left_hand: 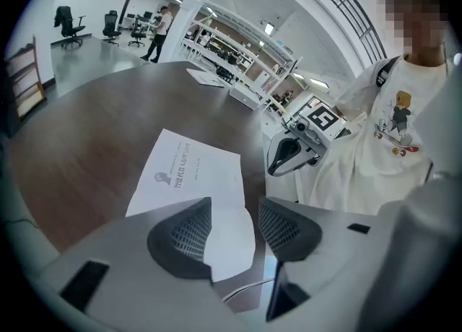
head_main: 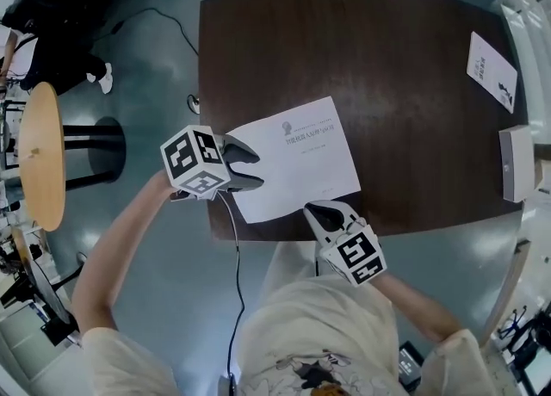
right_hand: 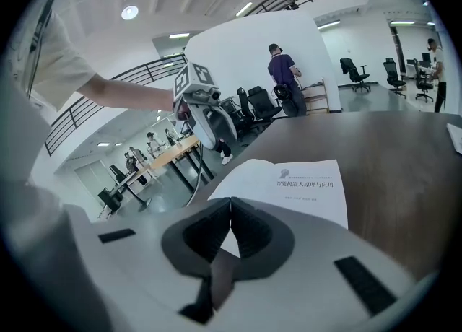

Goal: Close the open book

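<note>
Book [head_main: 297, 157] shown closed, cover up, at the near edge of the table [head_main: 413, 58]. Left gripper [head_main: 256, 168] is held at its left edge, jaws apart and clamping nothing — right gripper [head_main: 312, 208] is seen at its near edge, jaws pressed together, empty.

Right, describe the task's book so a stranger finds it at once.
Start at the dark brown table. The book lies at its near edge, slightly askew. It is the biggest white thing, larger than the leaflet and box at the right side.
</note>
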`<state>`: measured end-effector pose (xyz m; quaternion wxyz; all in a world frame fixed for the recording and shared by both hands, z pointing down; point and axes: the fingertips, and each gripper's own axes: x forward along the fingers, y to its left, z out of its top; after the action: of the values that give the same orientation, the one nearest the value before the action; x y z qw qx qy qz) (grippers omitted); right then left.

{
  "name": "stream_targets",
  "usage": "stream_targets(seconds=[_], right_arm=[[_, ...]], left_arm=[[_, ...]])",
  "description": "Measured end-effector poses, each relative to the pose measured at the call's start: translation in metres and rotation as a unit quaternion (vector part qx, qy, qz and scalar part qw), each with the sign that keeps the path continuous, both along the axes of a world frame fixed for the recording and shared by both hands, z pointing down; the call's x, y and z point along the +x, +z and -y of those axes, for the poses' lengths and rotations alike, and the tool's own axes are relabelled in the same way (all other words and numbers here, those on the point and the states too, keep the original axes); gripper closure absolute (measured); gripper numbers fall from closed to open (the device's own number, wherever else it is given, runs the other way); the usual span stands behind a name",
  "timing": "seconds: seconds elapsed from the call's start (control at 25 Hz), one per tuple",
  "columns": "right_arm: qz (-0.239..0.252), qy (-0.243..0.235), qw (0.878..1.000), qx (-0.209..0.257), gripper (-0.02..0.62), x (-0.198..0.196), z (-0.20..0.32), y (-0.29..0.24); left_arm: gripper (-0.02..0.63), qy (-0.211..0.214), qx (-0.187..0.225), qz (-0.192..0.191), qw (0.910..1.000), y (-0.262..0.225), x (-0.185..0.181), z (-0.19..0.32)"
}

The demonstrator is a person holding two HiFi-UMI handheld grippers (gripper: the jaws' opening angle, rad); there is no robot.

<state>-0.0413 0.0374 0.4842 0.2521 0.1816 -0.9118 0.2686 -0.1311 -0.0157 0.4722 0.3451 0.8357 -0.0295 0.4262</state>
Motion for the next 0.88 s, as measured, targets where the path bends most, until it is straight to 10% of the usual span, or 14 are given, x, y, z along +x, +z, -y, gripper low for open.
stream_targets(seconds=[0.24, 0.52, 0.88], right_arm=[[-0.018, -0.026, 0.999, 0.029, 0.589, -0.012, -0.020, -0.002], [-0.038, -0.086, 0.993, 0.068, 0.588, -0.032, -0.051, 0.000], [-0.058, -0.142, 0.985, 0.075, 0.588, -0.045, -0.079, 0.002]], left_arm=[[0.600, -0.107, 0.071, 0.008, 0.9917, -0.009, -0.021, -0.020], [0.600, -0.208, 0.102, 0.000, 0.9728, -0.012, -0.029, -0.068], [0.600, -0.368, 0.086, -0.002, 0.9257, 0.013, -0.015, -0.124]])
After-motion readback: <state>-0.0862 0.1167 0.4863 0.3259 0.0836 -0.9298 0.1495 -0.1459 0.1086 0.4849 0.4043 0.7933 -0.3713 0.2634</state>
